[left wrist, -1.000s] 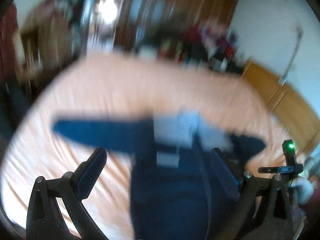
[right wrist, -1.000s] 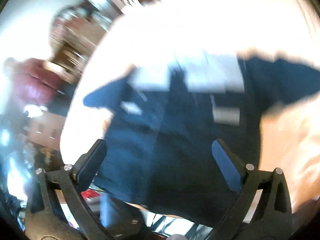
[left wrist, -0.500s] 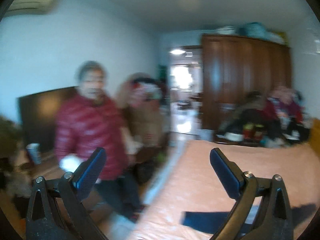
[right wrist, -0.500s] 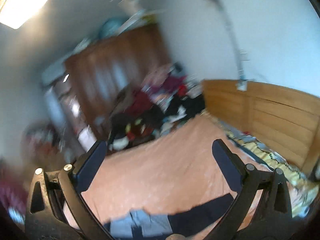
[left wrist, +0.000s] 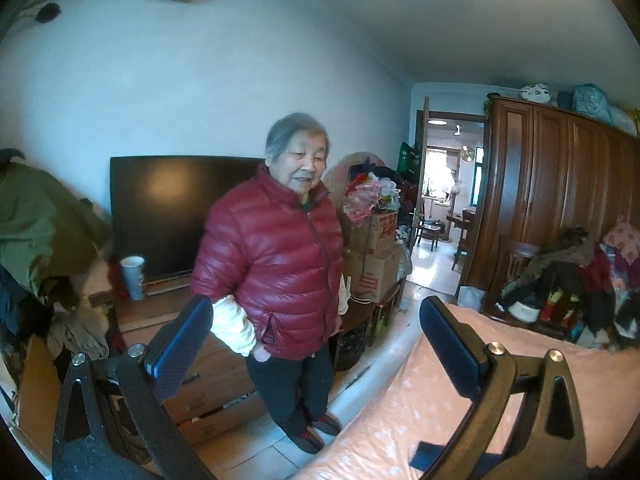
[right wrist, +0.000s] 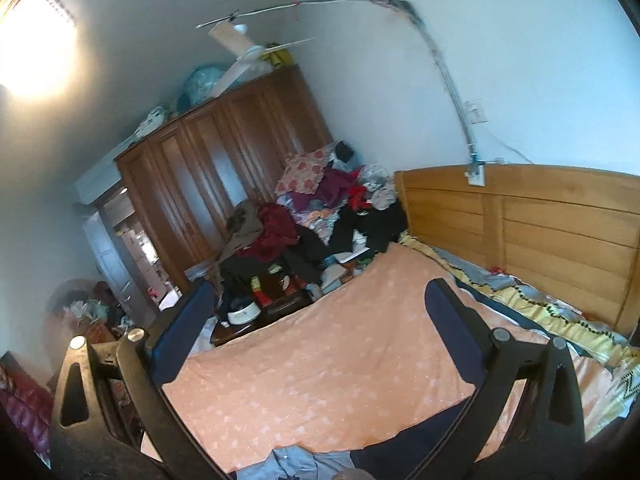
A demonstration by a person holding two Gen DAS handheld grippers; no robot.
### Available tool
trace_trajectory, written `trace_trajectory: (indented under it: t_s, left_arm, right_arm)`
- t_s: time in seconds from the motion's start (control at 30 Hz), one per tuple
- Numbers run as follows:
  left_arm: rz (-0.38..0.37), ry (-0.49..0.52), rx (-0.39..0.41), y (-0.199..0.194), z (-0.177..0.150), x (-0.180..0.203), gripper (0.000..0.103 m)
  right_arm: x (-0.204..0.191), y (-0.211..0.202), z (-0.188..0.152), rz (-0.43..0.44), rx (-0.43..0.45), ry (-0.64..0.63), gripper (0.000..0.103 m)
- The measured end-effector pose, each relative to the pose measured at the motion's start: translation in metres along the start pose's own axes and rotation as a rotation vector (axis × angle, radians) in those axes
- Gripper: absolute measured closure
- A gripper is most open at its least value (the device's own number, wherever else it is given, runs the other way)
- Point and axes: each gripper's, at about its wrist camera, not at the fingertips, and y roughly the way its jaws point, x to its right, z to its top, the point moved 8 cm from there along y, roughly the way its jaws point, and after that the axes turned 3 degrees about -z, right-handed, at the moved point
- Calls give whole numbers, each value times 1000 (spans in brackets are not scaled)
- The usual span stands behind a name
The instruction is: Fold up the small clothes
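Observation:
The small dark blue garment lies on the peach bedsheet (right wrist: 340, 364). Only its edges show: a navy sleeve tip (left wrist: 428, 456) at the bottom of the left wrist view, and a grey collar part (right wrist: 296, 462) with a navy sleeve (right wrist: 420, 436) at the bottom of the right wrist view. My left gripper (left wrist: 316, 344) is open, raised and pointed past the bed's foot at the room. My right gripper (right wrist: 316, 320) is open too, raised above the garment and facing the far side of the bed. Neither holds anything.
A person in a red puffer jacket (left wrist: 276, 264) stands on the floor by the bed's foot, before a dark TV (left wrist: 180, 212). A wooden wardrobe (right wrist: 224, 176), a clothes heap (right wrist: 320, 220) and stacked boxes (left wrist: 372, 252) line the room. A wooden headboard (right wrist: 532, 232) bounds the bed.
Both grippers tilted up and away from the garment, which filled both views a second ago and now only peeks in at the bottom. Both stayed open.

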Motion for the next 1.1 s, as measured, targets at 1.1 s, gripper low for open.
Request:
trace_trajectory:
  t_s: [1.1]
  left_arm:
    - [-947, 72, 205, -279, -27, 296, 0]
  right_arm:
    - [-13, -266, -20, 450, 186, -226, 0]
